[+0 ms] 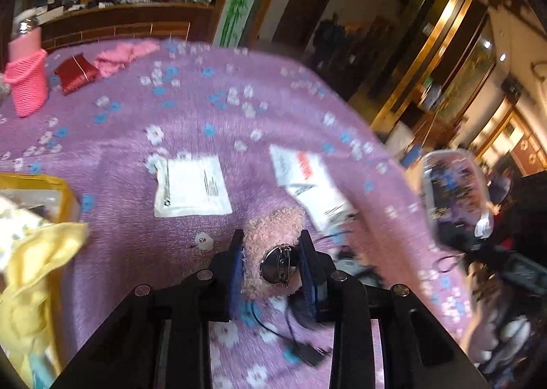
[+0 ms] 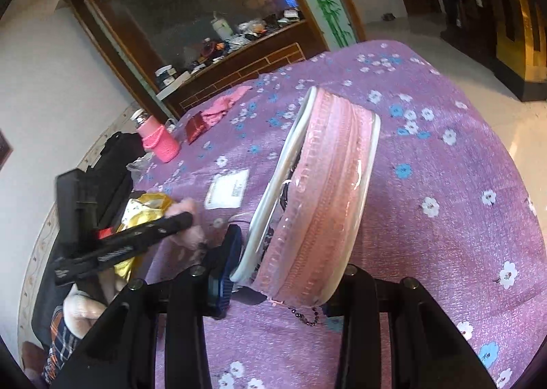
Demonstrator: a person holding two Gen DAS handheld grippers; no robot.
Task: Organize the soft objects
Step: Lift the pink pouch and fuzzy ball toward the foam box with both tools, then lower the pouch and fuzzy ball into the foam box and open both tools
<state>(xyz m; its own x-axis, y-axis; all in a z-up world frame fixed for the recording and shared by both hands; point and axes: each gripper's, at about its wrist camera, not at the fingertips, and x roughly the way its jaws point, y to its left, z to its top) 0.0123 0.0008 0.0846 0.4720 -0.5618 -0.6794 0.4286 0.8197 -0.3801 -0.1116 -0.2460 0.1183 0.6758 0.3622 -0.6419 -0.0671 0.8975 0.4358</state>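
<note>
Left gripper point(image 1: 271, 264): closed on a pink plush brooch point(image 1: 273, 249), metal pin back facing the camera, held above the purple floral blanket point(image 1: 191, 115).
Right gripper point(image 2: 287, 262): clamped on a pink zippered pouch point(image 2: 318, 190), held tilted on edge; zipper appears partly open, not certain.
Nearby: two white packets point(image 1: 191, 187) flat on the blanket; yellow bag point(image 1: 37, 218) at the left edge.
Step in hand: judged mid-carry, plush item and pouch both lifted.
Next move: likely bring the brooch to the pouch opening, aligned with the gap, then release.
</note>
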